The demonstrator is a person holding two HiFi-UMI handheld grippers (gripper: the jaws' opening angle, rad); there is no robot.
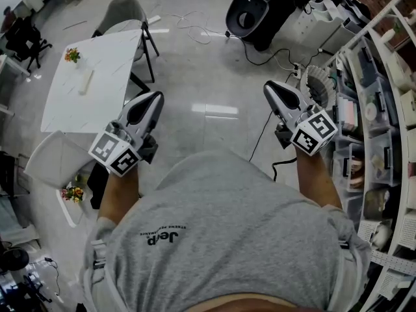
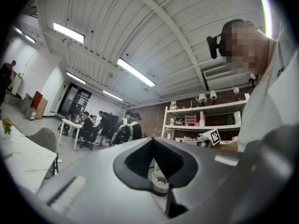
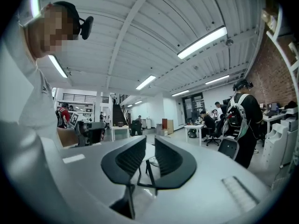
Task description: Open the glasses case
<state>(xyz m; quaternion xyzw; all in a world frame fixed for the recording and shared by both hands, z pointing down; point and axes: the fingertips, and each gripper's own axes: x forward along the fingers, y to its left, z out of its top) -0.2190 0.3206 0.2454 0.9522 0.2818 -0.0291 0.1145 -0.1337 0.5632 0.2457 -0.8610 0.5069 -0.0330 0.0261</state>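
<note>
Head view: a pale oblong thing, likely the glasses case, lies on the white rectangular table, ahead-left across bare floor, its long axis pointing away. The left gripper is nearer than the right gripper.
Left gripper view: jaws closed, empty; table edge at left.
Right gripper view: jaws together, empty; no case visible.
</note>
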